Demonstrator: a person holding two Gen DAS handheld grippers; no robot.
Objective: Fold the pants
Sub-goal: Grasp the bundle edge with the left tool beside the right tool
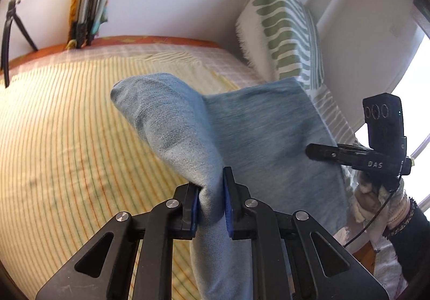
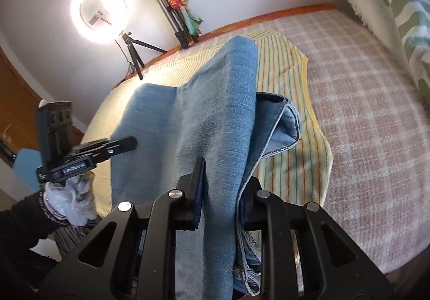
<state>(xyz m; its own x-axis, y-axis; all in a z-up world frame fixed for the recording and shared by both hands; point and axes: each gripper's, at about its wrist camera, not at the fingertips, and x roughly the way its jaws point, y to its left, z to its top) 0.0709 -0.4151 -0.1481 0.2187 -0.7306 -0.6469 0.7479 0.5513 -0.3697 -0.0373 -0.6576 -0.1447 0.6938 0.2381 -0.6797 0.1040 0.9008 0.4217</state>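
Note:
Light blue jeans [image 1: 250,122] hang lifted above a bed, stretched between both grippers. My left gripper [image 1: 212,192] is shut on a bunched fold of the denim. It also shows in the right wrist view [image 2: 129,145], at the left edge of the cloth. My right gripper [image 2: 223,184] is shut on several layers of the jeans [image 2: 204,111], with a hemmed edge [image 2: 285,122] hanging to its right. The right gripper shows in the left wrist view [image 1: 317,150], touching the far edge of the cloth.
A yellow striped sheet [image 1: 67,125] covers a checked bedspread [image 2: 362,125]. A green patterned pillow [image 1: 285,31] leans on the wall. A lit ring light [image 2: 99,12] on a tripod and a second folded tripod [image 2: 172,12] stand behind the bed.

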